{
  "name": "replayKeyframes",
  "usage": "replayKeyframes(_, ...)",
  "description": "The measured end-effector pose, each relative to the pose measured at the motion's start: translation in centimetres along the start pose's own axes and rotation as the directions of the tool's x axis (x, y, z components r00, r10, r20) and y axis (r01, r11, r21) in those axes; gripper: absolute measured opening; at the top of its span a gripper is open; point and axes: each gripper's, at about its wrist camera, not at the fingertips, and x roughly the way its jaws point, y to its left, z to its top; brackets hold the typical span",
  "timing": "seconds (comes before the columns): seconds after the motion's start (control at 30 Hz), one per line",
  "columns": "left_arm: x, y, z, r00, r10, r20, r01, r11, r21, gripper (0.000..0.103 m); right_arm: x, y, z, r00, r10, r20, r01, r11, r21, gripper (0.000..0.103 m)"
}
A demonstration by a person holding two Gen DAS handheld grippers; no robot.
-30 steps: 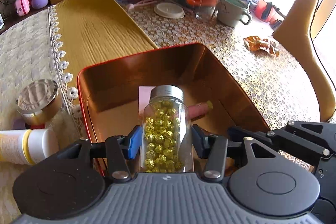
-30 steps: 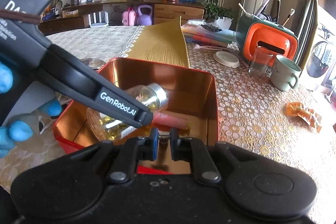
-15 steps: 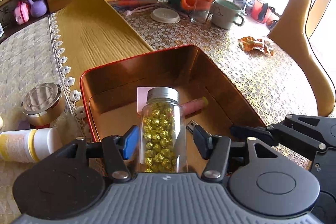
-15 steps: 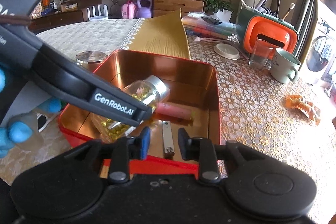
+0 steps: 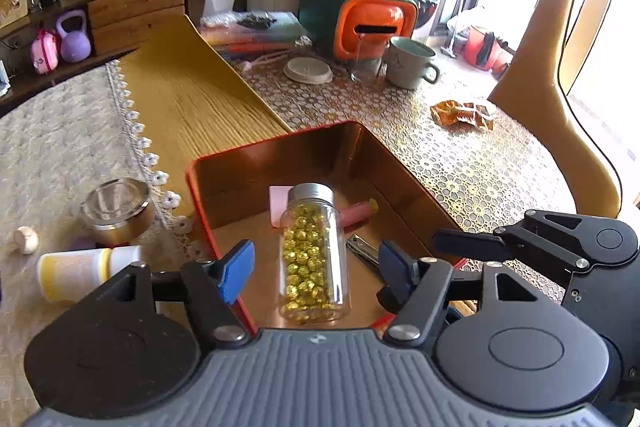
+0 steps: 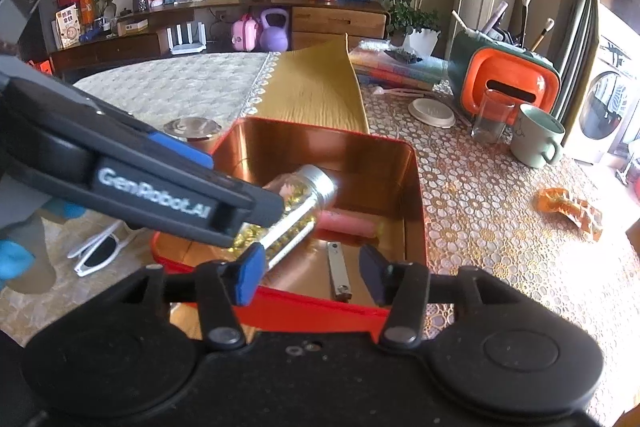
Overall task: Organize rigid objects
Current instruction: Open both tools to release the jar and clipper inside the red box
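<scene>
**A:** Since the left gripper [image 5: 316, 265] is spread wide in the left wrist view, nothing's in it. The jar [image 5: 313, 251] of gold pellets lies flat in the tin [image 5: 280, 151], dead centre between the blue pads, touching neither. Long axis runs near-to-far, silver cap at the far end.

**B:** What else is in there?

**A:** Pink tube [image 5: 356, 213] and pink card [image 5: 280, 205] at the far end by the cap, metal clip [image 5: 362, 253] just right of the jar. Still out on the cloth, left of the tin: steel-lidded pot [image 5: 116, 209], white-and-yellow tube [image 5: 86, 269].

**B:** Right wrist view?

**A:** Right gripper [image 6: 310, 275] is wide too, empty, over the tin's near wall. The clip [image 6: 338, 273] lies between its pads, long axis near-far. Jar [image 6: 296, 211] sits left, half hidden behind the left gripper's finger. White sunglasses [image 6: 98, 253] on the cloth, further left.

**B:** So who takes what?

**A:** My read: left arm's nearer the leftovers, all left of the tin.
</scene>
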Motion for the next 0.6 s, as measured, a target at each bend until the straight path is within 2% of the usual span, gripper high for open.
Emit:
replayKeyframes(0.23, -3.6, 1.0, -0.7, 0.994, 0.093, 0.064, -0.094, 0.995, 0.017, 0.069, -1.3, 0.9, 0.4, 0.999, 0.018, 0.029, -0.019, 0.999, 0.031, 0.069)
replayKeyframes(0.3, -4.6, 1.6, -1.0, 0.992, 0.097, 0.076, -0.098, 0.995, 0.013, 0.081, -1.8, 1.5, 0.4, 0.999, 0.023, 0.038, -0.024, 0.999, 0.036, 0.074)
replayKeyframes(0.6, -8.0, 4.5, -2.5, 0.986, 0.126, 0.113, -0.124, 0.992, -0.030, 0.082, -3.4, 3.4, 0.6, 0.998, 0.029, 0.055, -0.031, 0.999, 0.032, 0.091)
